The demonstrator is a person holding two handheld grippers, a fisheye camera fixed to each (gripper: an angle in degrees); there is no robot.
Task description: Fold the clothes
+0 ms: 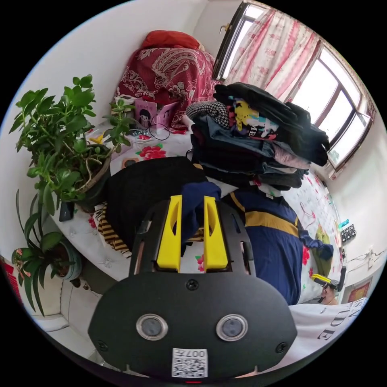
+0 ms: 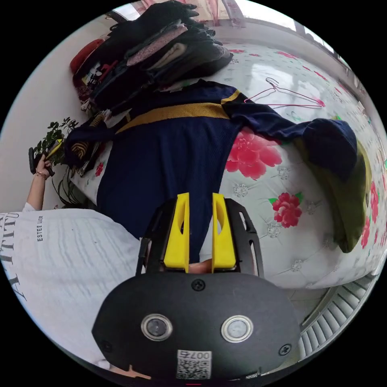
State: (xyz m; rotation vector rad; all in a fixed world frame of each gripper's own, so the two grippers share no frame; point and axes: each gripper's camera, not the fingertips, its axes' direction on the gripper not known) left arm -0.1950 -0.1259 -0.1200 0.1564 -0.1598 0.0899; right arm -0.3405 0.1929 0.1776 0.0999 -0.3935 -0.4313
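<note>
Left hand-held gripper (image 1: 192,199) is pinching the navy sweater (image 2: 169,157) sleeve; right hand-held gripper (image 2: 200,197) is gripping its hem. Soft, floppy knit: best held at the edges.

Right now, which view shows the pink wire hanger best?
The right gripper view: the pink wire hanger lies whole on the floral bedcover. In the left gripper view it is a faint outline beyond the navy sweater.

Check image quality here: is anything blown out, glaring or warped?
Left gripper view: window blown out white, walls bowed by the fisheye. Right gripper view: glare on the glossy floral bed cover, navy sweater evenly lit and sharp, right claw crisp.
</note>
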